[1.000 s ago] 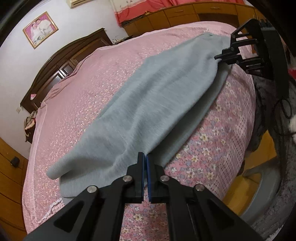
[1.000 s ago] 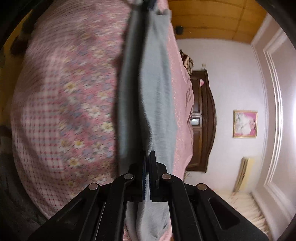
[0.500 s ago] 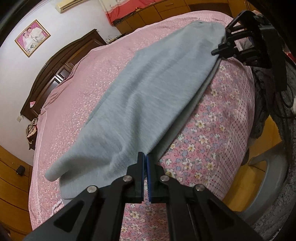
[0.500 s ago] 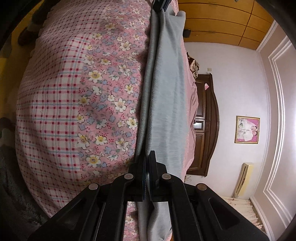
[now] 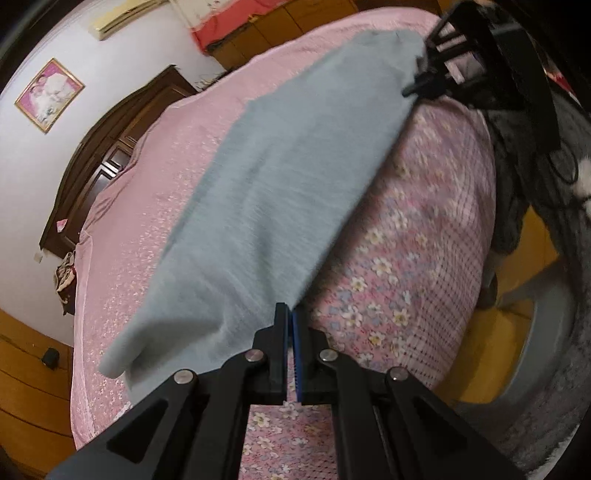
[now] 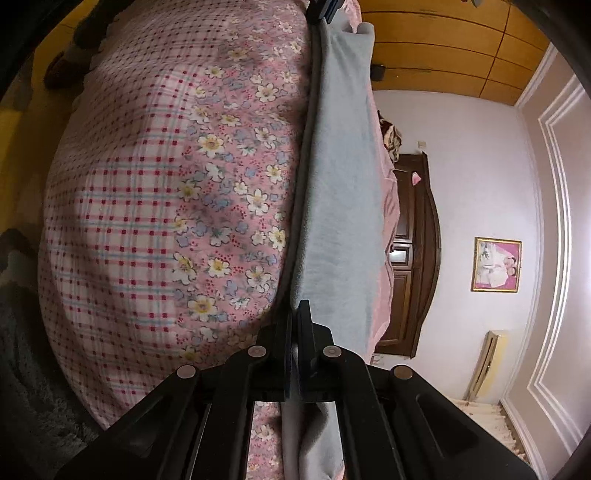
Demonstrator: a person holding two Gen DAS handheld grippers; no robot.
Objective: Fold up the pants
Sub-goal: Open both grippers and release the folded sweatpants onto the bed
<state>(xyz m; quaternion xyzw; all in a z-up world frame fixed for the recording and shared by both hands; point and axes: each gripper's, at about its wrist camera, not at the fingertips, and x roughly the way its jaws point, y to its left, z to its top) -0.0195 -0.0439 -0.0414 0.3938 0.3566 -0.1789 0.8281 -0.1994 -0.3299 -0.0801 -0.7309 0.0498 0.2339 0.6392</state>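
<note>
The left gripper point(image 5: 289, 317) has its jaws pressed together on the near edge of the grey pants point(image 5: 288, 192). From that pinch the cloth runs away forward and up to the right gripper point(image 5: 415, 86), which shows at the far end of the garment in the left wrist view and bites the opposite edge there. The pants hang stretched between the two grippers, folded lengthwise so that one layer lies over the other, and the loose side trails to the left of the left gripper onto the pink bedspread point(image 5: 155, 177).

In the right wrist view the right gripper point(image 6: 295, 314) is clamped shut on the pants point(image 6: 340, 206), with a bunch of grey cloth passing back between its arms. The doubled edge runs straight ahead from its tips to the left gripper point(image 6: 325, 9) at the top of that view. To the left of this gripper lies the flowered and checked quilt point(image 6: 166, 206) at the edge of the bed; to its right are the pink bedspread point(image 6: 388, 206) and a dark wooden headboard point(image 6: 417, 258).
</note>
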